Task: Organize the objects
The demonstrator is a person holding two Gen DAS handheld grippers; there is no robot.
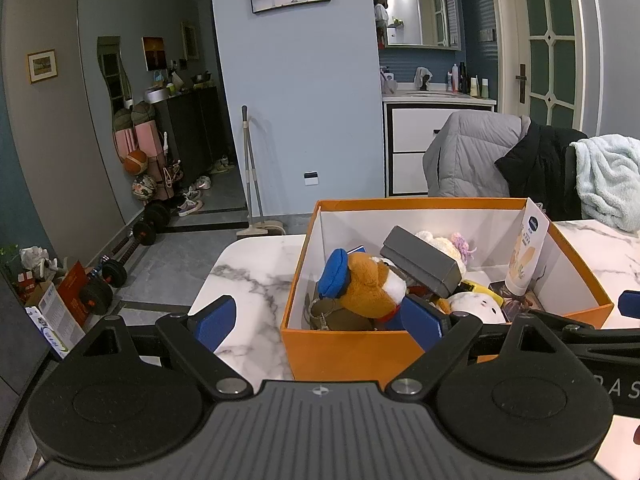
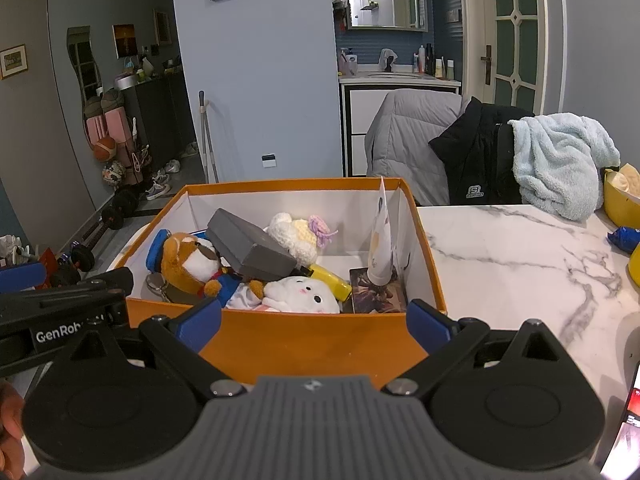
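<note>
- Black plastic arms with blue pads make up the left gripper (image 1: 320, 324), and its jaws stand wide apart with nothing between them.
- The right gripper (image 2: 314, 326) looks the same, black with blue pads, and it is wide open and holds nothing too.
- Both grippers sit just in front of the near wall of an orange cardboard box with white insides (image 2: 312, 344), which rests on a white marble table with grey veins (image 2: 520, 264).
- In the box, on the left, lies a brown and white plush dog with a blue cap (image 2: 188, 260).
- A grey long hard case (image 2: 252, 250) leans tilted on top of the plush dog.
- A white soft toy with a small pink-cheeked face (image 2: 302, 294) lies near the front wall of the box.
- A yellow tube-shaped thing (image 2: 330, 282) lies just behind the white toy.
- A cream knitted toy with purple yarn (image 2: 298, 236) sits further back in the box.
- A white squeeze tube with a blue round label (image 1: 524, 252) stands cap down, leaning in the right corner of the box.
- Past the table, a grey puffy jacket (image 2: 408, 140), a black jacket (image 2: 476, 152) and a pale blue fluffy blanket (image 2: 560, 164) hang over chairs.
</note>
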